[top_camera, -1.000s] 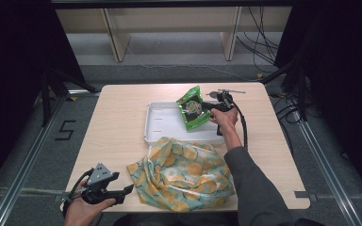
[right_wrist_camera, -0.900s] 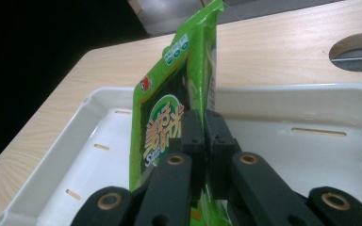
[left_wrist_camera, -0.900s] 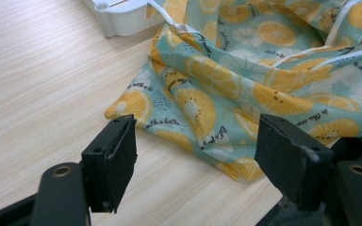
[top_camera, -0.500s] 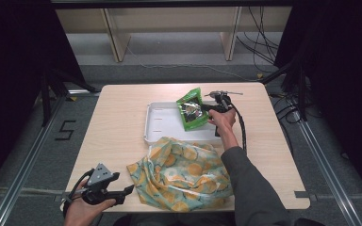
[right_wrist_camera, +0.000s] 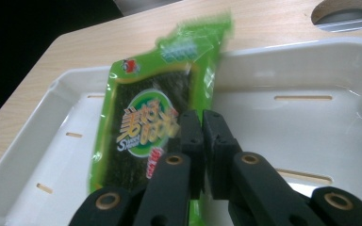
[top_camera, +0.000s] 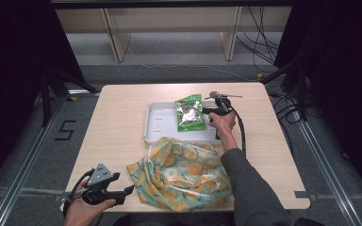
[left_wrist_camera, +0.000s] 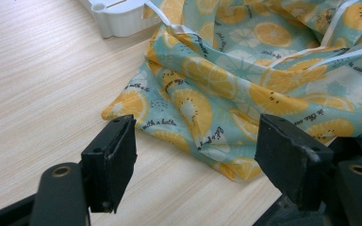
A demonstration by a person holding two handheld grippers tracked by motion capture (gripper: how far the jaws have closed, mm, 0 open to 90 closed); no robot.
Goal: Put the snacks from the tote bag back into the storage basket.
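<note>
A green seaweed snack packet [top_camera: 190, 113] hangs over the white tray [top_camera: 160, 123] at the table's middle back. My right gripper [top_camera: 206, 111] is shut on its right edge. In the right gripper view the black jaws [right_wrist_camera: 202, 122] are pressed together at the packet's [right_wrist_camera: 141, 122] lower corner, above the tray floor [right_wrist_camera: 311, 117]; the packet is blurred. My left gripper [top_camera: 125, 192] sits at the near left table edge, open, holding nothing. Its jaws [left_wrist_camera: 195, 155] point at the rim of a lemon-print cloth [left_wrist_camera: 245, 80] without touching it.
The crumpled lemon-print cloth [top_camera: 181, 172] lies in front of the tray and overlaps its near rim [left_wrist_camera: 115, 19]. Bare wood lies to the left of the tray and cloth. A cable trails from the right gripper along the person's sleeve.
The packet has swung from a steep tilt to lie flatter over the tray, its printed face up. The right hand shifted only slightly. The left gripper has stayed still.
</note>
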